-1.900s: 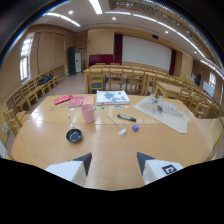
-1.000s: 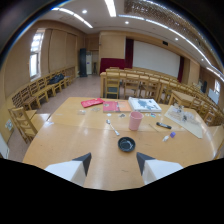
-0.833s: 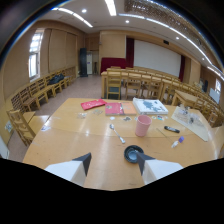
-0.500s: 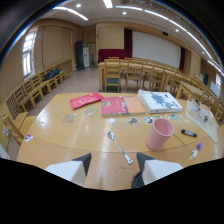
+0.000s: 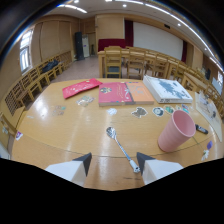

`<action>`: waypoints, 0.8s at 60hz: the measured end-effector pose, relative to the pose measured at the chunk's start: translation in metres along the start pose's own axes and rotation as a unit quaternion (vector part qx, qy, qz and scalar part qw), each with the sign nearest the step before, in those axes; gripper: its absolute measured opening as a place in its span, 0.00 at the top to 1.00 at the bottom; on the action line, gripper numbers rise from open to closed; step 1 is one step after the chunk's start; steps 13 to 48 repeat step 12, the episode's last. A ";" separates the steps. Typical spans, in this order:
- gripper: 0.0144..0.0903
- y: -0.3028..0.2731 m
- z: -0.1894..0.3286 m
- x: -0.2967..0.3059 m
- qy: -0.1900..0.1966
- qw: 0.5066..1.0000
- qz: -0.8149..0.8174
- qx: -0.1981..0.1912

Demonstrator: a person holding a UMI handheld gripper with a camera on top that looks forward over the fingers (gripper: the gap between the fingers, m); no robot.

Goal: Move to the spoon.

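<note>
A metal spoon (image 5: 121, 146) lies flat on the wooden table (image 5: 65, 132), its bowl pointing away and its handle reaching back to just ahead of my right finger. My gripper (image 5: 113, 161) is open, low over the table, with nothing held. The handle's end sits in the gap between my fingertips (image 5: 84, 160), closer to the right one. A pink cup (image 5: 175, 131) stands upright just right of the spoon.
Beyond the spoon lie a red book (image 5: 115, 93), an orange one (image 5: 139, 92), a red folder (image 5: 81, 87), a white box (image 5: 166, 89) and several stickers. A black marker (image 5: 201, 129) lies right of the cup. Wooden chairs line the left and far sides.
I have moved forward and down across the table. The black bowl has dropped out of sight, and the spoon and pink cup have grown much closer, the spoon now between my fingers.
</note>
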 end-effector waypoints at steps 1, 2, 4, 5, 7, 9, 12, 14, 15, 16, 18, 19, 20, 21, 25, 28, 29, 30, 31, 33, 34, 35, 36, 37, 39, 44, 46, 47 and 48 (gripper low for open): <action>0.07 0.000 0.000 0.000 0.000 1.000 0.000 0.000; 0.07 0.000 0.000 0.000 -0.001 1.000 -0.001 -0.001; 0.07 0.000 -0.001 0.000 -0.001 1.000 -0.002 -0.001; 0.07 0.000 -0.001 -0.001 -0.001 1.000 -0.002 -0.001; 0.07 0.000 -0.001 -0.001 -0.002 1.000 -0.003 0.000; 0.07 -0.001 -0.001 -0.001 -0.001 1.000 -0.005 0.001; 0.07 -0.001 -0.001 -0.001 -0.001 1.000 -0.006 0.002; 0.07 -0.001 -0.001 -0.001 -0.001 1.000 -0.006 0.002; 0.07 -0.001 -0.001 -0.001 -0.001 1.000 -0.006 0.002; 0.07 -0.001 -0.001 -0.001 -0.001 1.000 -0.006 0.002; 0.07 -0.001 -0.001 -0.001 -0.001 1.000 -0.006 0.002; 0.07 -0.001 -0.001 -0.001 -0.001 1.000 -0.006 0.002; 0.07 -0.001 -0.001 -0.001 -0.001 1.000 -0.006 0.002; 0.07 -0.001 -0.001 -0.001 -0.001 1.000 -0.006 0.002; 0.07 -0.001 -0.001 -0.001 -0.001 1.000 -0.006 0.002; 0.07 -0.001 -0.001 -0.001 -0.001 1.000 -0.006 0.002; 0.07 -0.001 -0.001 -0.001 -0.001 1.000 -0.006 0.002; 0.07 -0.001 -0.001 -0.001 -0.001 1.000 -0.006 0.002; 0.07 -0.001 -0.001 -0.001 -0.001 1.000 -0.006 0.002; 0.07 -0.001 -0.001 -0.001 -0.001 1.000 -0.006 0.002; 0.07 -0.001 -0.001 -0.001 -0.001 1.000 -0.006 0.002; 0.07 -0.001 -0.001 -0.001 -0.001 1.000 -0.006 0.002; 0.07 -0.001 -0.001 -0.001 -0.001 1.000 -0.006 0.002; 0.07 -0.001 -0.001 -0.001 -0.001 1.000 -0.006 0.002; 0.07 -0.001 -0.001 -0.001 -0.001 1.000 -0.006 0.002; 0.07 -0.001 -0.001 -0.001 -0.001 1.000 -0.006 0.002; 0.07 -0.001 -0.001 -0.001 -0.001 1.000 -0.006 0.002; 0.07 -0.001 -0.001 -0.001 -0.001 1.000 -0.006 0.002; 0.07 -0.001 -0.001 -0.001 -0.001 1.000 -0.006 0.002</action>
